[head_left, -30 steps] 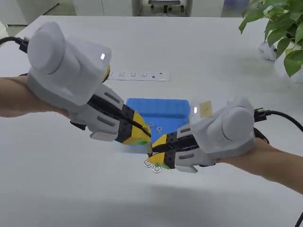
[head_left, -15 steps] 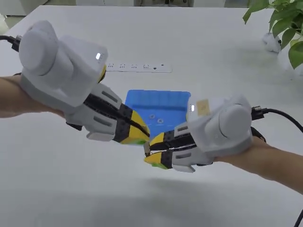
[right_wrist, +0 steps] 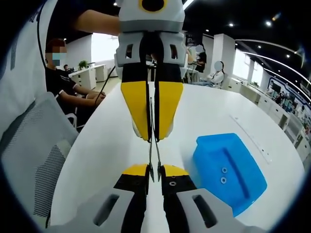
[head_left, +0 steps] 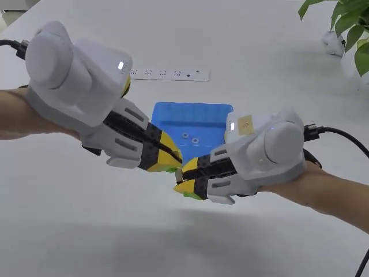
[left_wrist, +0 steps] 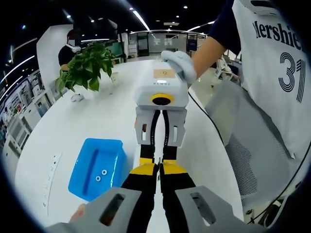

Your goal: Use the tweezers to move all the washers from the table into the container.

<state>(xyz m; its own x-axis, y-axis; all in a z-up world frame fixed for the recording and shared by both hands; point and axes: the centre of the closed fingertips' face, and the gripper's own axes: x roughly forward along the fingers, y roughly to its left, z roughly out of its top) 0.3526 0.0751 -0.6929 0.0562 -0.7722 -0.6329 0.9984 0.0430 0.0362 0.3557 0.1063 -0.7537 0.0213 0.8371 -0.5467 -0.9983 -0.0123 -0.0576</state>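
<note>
Thin metal tweezers (right_wrist: 152,150) run between the two grippers, whose tips meet just in front of the blue container (head_left: 173,115). My left gripper (head_left: 172,158) is shut on one end of the tweezers and my right gripper (head_left: 180,183) on the other. Seen from the right gripper view, my right gripper (right_wrist: 154,175) has the tweezers between its yellow-tipped jaws. The left gripper view has the tweezers (left_wrist: 159,165) as a thin line between the meeting tips. Two washers (head_left: 190,138) lie inside the container (right_wrist: 243,187). Whether the tweezers hold a washer is hidden.
A white power strip (head_left: 167,74) lies on the table behind the container. A potted plant (head_left: 351,23) stands at the far right corner. A mesh chair (right_wrist: 34,145) and a seated person (right_wrist: 60,73) are beside the table.
The head camera has tilted, so the whole scene shifted. Two washers seen on the table by the right gripper's tip one second ago are now covered by that gripper.
</note>
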